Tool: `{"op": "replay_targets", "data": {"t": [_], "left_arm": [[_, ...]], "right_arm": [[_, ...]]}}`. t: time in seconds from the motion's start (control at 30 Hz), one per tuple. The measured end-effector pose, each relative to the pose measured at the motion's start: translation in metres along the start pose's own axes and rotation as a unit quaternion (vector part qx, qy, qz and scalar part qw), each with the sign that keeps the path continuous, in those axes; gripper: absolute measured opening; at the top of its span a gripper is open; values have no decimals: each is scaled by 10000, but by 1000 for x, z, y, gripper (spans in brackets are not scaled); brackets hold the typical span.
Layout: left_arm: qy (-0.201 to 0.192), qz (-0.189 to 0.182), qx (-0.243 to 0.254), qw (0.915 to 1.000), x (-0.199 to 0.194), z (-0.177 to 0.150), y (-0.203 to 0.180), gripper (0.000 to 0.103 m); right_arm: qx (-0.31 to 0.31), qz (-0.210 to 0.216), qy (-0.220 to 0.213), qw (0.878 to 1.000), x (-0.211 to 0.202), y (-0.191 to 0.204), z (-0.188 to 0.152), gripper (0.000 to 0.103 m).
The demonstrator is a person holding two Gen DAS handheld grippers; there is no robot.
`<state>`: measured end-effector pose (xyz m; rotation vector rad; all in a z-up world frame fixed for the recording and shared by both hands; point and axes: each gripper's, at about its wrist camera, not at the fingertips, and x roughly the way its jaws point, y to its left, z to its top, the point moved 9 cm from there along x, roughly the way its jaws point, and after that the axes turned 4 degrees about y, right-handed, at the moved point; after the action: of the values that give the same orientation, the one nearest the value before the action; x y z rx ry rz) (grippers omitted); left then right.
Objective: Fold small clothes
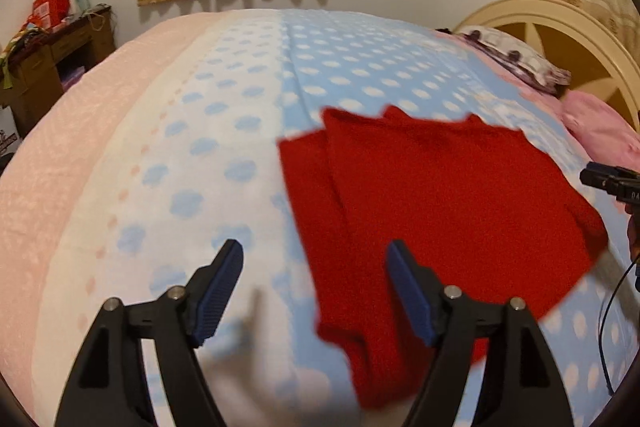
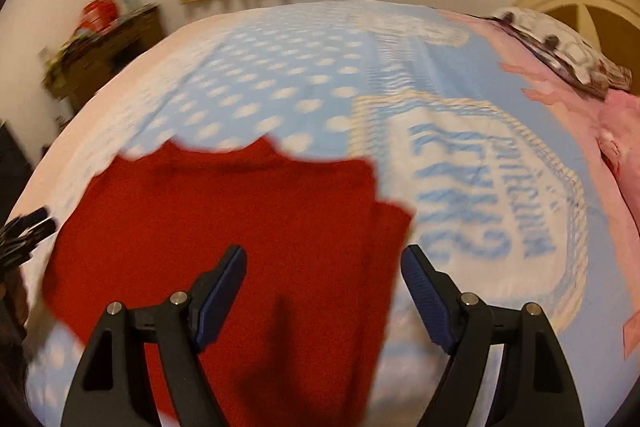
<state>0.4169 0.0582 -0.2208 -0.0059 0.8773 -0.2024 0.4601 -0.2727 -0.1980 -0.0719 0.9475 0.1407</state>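
Observation:
A small red garment (image 1: 432,203) lies spread flat on the blue dotted bedsheet (image 1: 224,131), with a folded-in strip along its left side. My left gripper (image 1: 316,255) is open and empty, held above the garment's near left edge. In the right wrist view the garment (image 2: 224,227) fills the lower left. My right gripper (image 2: 324,259) is open and empty above the garment's right part. The right gripper's tip (image 1: 608,181) shows at the right edge of the left wrist view, and the left gripper (image 2: 28,227) shows at the left edge of the right wrist view.
The bed has a pink cover (image 1: 52,163) on the left side and pink pillows (image 1: 600,131) by the cream headboard (image 1: 560,27). A patterned pillow (image 2: 560,51) lies near the headboard. A cluttered wooden desk (image 1: 52,55) stands at the far left wall.

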Motion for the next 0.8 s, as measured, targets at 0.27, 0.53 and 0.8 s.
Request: {"op": "replay_targets", "data": {"t": [0.27,0.53,0.8], "left_arm": [[307,13,-87,9995,15,-21,1,80],[190,-260,-523,9981,8,-31,10,88],[228,-202,-658,9974,11,-36,17,99]], "right_arm": [[-201,156,619,9978,6,26,-78,80],[-56,177,61,9998,-33,31,-72,80],[130,258,662,9974,9,31,-93,80]]}}
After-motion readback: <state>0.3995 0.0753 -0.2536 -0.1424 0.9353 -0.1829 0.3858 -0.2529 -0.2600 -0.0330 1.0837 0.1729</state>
